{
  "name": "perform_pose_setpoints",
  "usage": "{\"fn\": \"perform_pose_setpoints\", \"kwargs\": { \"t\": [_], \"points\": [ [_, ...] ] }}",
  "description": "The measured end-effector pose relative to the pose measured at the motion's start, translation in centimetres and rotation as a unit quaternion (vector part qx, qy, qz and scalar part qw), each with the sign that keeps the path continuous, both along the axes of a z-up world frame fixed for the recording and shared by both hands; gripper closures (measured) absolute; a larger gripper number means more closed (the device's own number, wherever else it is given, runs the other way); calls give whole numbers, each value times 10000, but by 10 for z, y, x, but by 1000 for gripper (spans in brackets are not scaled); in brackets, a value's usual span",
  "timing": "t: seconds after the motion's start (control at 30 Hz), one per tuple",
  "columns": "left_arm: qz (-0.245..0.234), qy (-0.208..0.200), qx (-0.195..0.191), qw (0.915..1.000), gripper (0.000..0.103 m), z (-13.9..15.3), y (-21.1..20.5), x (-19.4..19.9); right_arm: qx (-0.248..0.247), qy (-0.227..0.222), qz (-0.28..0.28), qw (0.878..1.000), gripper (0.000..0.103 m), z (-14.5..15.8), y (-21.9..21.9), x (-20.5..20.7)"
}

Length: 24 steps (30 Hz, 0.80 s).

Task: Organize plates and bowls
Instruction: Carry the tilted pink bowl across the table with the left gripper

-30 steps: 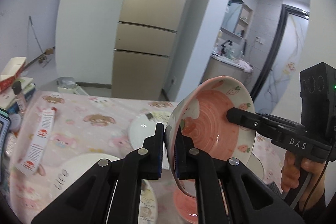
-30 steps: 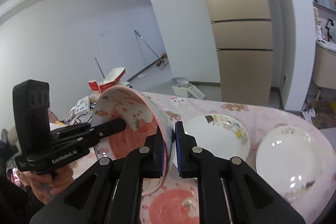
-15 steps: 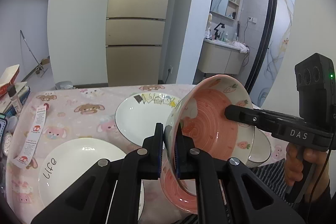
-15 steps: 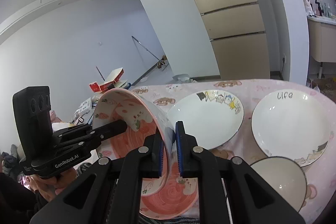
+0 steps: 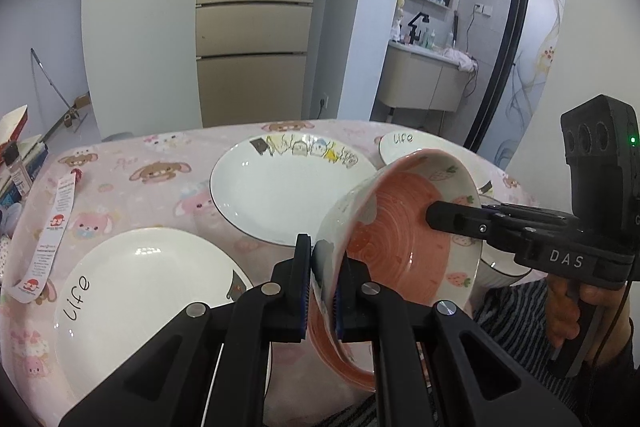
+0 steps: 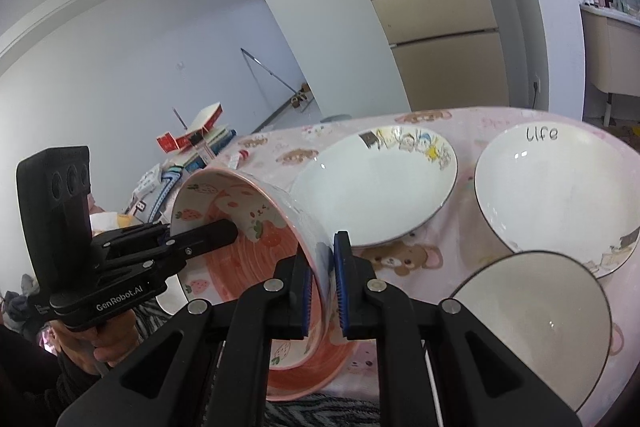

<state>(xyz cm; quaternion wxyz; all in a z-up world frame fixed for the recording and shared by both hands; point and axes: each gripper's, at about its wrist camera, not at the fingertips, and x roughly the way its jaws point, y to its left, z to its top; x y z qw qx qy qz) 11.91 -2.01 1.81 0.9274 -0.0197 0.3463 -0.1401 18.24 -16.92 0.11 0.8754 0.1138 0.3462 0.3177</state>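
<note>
Left gripper [image 5: 322, 285] and right gripper [image 6: 323, 281], jaws clamped on opposite rim walls of a tilted strawberry-print bowl [image 5: 404, 239], pink inside, held just above a second pink bowl [image 6: 312, 371] at the table's near edge. At twelve o'clock, an empty cartoon-rimmed plate [image 5: 288, 199]; beside it, "Life" plates [image 6: 560, 191].
</note>
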Motion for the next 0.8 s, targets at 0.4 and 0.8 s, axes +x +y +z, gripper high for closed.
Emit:
{"fn": "perform_pose_setpoints", "kwargs": {
  "t": [0.4,0.8],
  "points": [
    [-70,16,362,9993,93,-10,-14,-2,-171,155,16,9997,91,-14,3,4],
    [-43,75,447,9990,93,-18,-15,1,-1718,-850,-21,9815,93,-2,34,-19]
  ]
}}
